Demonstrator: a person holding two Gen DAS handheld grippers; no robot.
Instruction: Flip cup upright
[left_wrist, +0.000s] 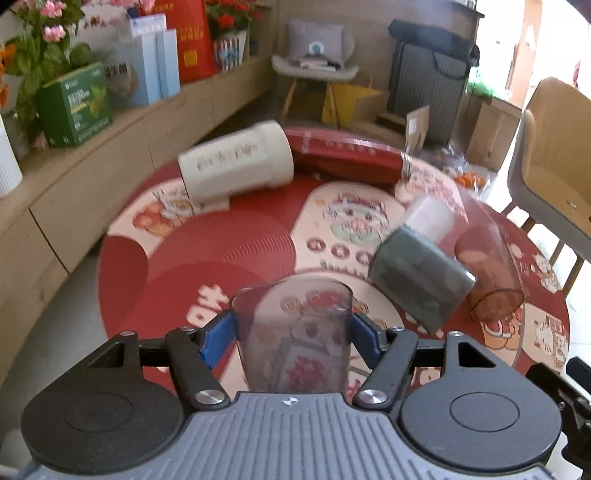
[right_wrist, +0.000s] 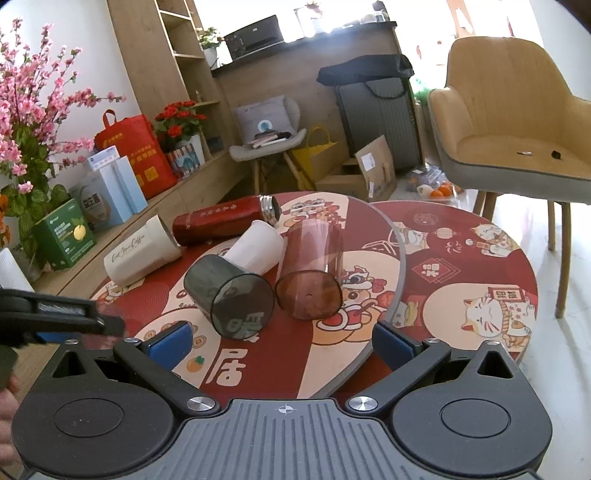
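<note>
My left gripper (left_wrist: 291, 334) is shut on a clear grey-tinted cup (left_wrist: 293, 332), its blue pads pressing both sides; the cup stands upright with its mouth up, above the red round table (left_wrist: 221, 258). In the right wrist view, my right gripper (right_wrist: 282, 341) is open and empty, above the table's near side. Ahead of it several cups lie on their sides: a dark grey one (right_wrist: 229, 295), a brown clear one (right_wrist: 310, 280), a small white one (right_wrist: 258, 245) and a cream mug (right_wrist: 142, 254). These also show in the left wrist view, blurred.
A red thermos (right_wrist: 225, 221) lies on its side at the table's far edge. A raised round turntable (right_wrist: 395, 266) covers the table's left part. A tan chair (right_wrist: 517, 129) stands at the right, a wooden sideboard with boxes (right_wrist: 70, 232) and flowers at the left.
</note>
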